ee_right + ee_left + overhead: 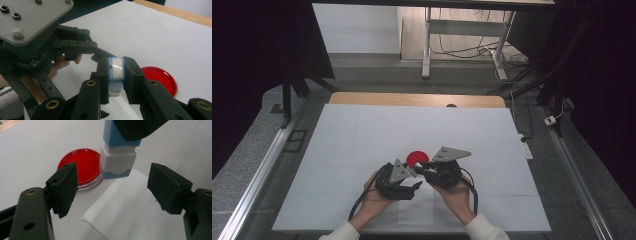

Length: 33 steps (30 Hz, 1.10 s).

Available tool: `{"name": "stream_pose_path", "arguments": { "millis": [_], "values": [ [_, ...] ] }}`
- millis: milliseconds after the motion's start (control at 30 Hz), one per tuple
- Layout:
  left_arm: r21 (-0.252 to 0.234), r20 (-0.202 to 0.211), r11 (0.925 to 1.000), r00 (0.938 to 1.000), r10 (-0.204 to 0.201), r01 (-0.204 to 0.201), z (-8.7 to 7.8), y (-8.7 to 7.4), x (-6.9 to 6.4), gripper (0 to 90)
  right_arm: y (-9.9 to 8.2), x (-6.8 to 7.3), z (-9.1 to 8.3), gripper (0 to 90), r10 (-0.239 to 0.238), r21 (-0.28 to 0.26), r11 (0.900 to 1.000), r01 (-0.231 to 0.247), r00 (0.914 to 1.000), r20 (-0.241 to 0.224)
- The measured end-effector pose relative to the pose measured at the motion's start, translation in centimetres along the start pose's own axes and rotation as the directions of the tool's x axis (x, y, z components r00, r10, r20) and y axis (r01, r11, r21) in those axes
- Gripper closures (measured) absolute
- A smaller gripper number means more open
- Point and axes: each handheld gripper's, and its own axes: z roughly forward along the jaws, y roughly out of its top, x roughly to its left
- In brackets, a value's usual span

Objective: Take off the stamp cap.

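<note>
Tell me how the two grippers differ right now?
The right gripper is shut on a blue-and-white stamp, while the left gripper stands open with nothing between its pads. In the left gripper view the stamp hangs above a white paper sheet beside a red ink pad. Both have black jaws, and a hand holds each.

Round shallow clear-plastic dish [79,167]: red fill, transparent rim. Small rectangular plastic stamp block [117,157]: light blue upper body, white middle section, wavy blue lower edge, pale glossy end panel [116,67]. Flat white paper sheet [130,207] on white table cover [362,130]; black matte plastic gripper pads [65,187], brass-coloured rivets, grey triangular metal plate [451,153].
</note>
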Motion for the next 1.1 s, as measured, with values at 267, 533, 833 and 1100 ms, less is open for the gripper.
{"name": "stream_pose_path", "arguments": {
  "millis": [267,533,833,1100],
  "values": [
    [-0.008,-0.006,0.9999,0.9999,-0.008,0.008,0.29,0.18,-0.03,26.8,-0.01,-0.07,-0.11,74.8,0.005,-0.005,1.0000,-0.005,1.0000,0.000],
    [-0.007,-0.013,0.9999,0.9999,0.011,-0.011,0.68,0.25,-0.27,34.9,-0.07,-0.18,-0.13,74.8,0.013,-0.011,0.9999,-0.012,0.9999,0.003],
    [-0.018,-0.039,0.9993,0.9988,0.031,-0.032,0.64,0.28,-0.40,45.6,-0.16,-0.34,-0.19,74.8,0.029,-0.018,0.9994,-0.029,0.9996,0.003],
    [-0.015,-0.035,0.9993,0.9988,0.035,-0.035,0.63,0.24,-0.32,50.4,-0.22,-0.43,-0.21,74.8,0.037,-0.024,0.9990,-0.037,0.9993,0.000]
  ]
}}
